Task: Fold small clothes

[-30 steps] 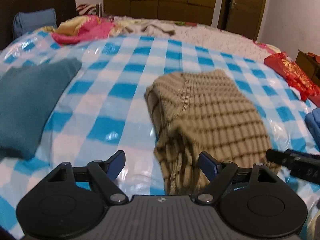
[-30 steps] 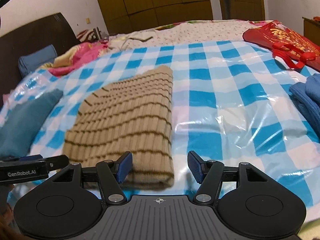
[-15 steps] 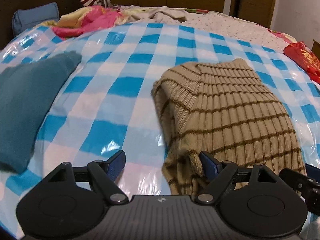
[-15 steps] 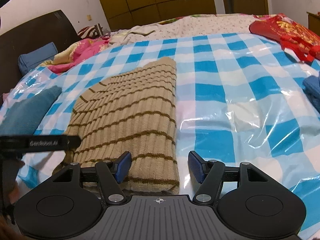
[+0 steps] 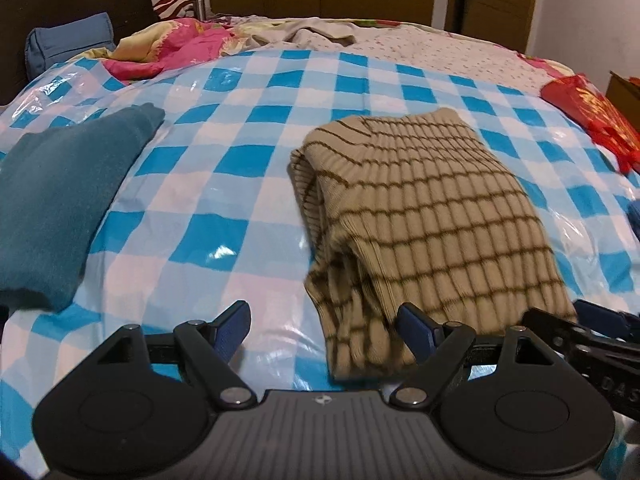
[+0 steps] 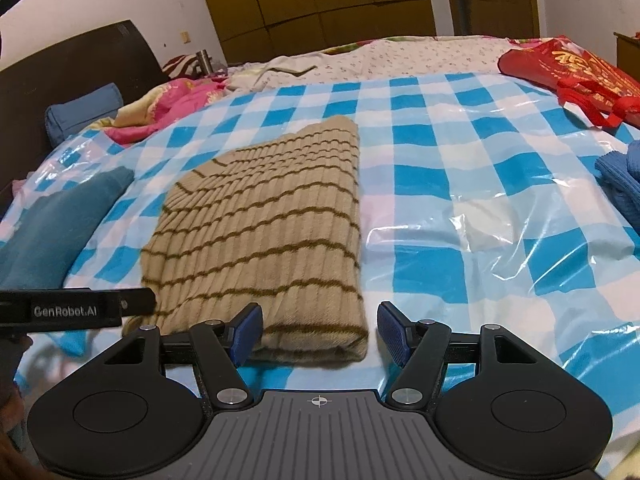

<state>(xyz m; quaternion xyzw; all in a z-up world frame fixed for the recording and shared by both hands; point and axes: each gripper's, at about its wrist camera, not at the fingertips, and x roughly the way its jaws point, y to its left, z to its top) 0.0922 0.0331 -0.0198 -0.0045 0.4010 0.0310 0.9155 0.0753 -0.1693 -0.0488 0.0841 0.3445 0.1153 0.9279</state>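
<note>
Lying folded on the blue-and-white checked plastic sheet [image 5: 256, 160] that covers the bed, the tan striped sweater [image 5: 432, 216] sits near both tongs. The left tongs [image 5: 324, 326] stand released, nothing clasped, with the sweater's near left corner just ahead between the blue pads [image 5: 230, 330]. The right tongs [image 6: 318, 332] are likewise spread and grasp nothing; the sweater's near right corner lies between their pads. A folded teal garment [image 5: 60, 204] rests well apart on the left, a red bag [image 6: 576, 76] far right.
</note>
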